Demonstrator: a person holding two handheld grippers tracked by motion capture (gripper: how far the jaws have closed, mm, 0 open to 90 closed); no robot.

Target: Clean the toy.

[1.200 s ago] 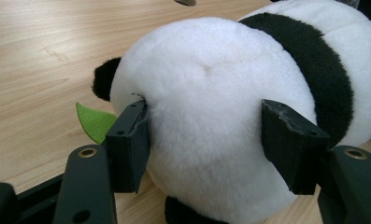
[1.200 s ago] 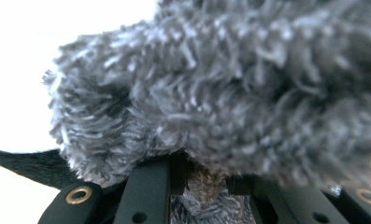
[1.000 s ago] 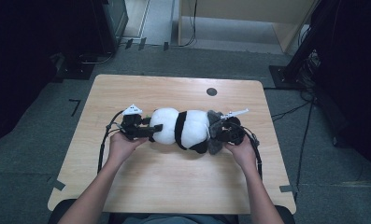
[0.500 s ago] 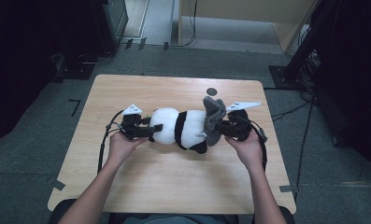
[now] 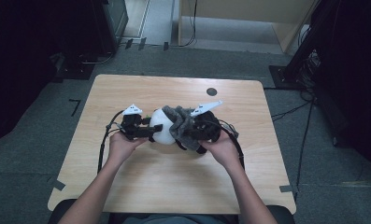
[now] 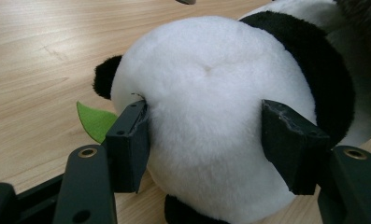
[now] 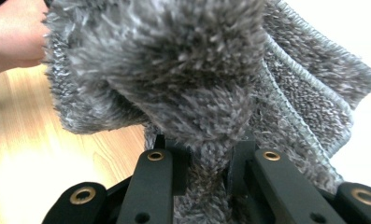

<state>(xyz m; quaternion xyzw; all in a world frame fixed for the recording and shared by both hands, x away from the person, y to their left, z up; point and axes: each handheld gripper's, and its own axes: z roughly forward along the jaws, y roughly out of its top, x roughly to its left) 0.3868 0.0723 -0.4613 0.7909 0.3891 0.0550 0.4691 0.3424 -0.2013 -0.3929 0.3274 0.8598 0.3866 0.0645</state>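
At a light wooden table [image 5: 141, 186], a person held a plush panda [image 5: 162, 126] just above the tabletop's centre, with a two-jaw gripper in each hand. The left gripper [image 5: 148, 131], at the toy's nine o'clock, had its jaws clamped on the panda's round white head, the black pads [image 6: 129, 144] pressed into the fur on either side. In the left gripper view a green felt leaf [image 6: 95, 120] stuck out from under the head at about eight o'clock, and one black ear [image 6: 103, 79] showed at nine o'clock. The right gripper [image 5: 192, 135], at the toy's three o'clock, had its jaws pinched together on a fold of shaggy grey cloth [image 5: 181, 123], which lay draped over the panda's body. In the right gripper view the cloth [image 7: 183, 84] rose from between the jaws and hung thick in front of the camera, its stitched edge at two o'clock.

A small dark round mark [image 5: 211, 91] sat on the table at about one o'clock from the toy. The table stood on a grey carpeted floor [image 5: 314, 140]; strips of tape [image 5: 58, 184] marked its near corners. Cables [image 5: 295, 109] trailed across the floor at three o'clock, toward dark equipment at the room's right edge. Pale wooden furniture [image 5: 248, 9] stood at twelve o'clock.
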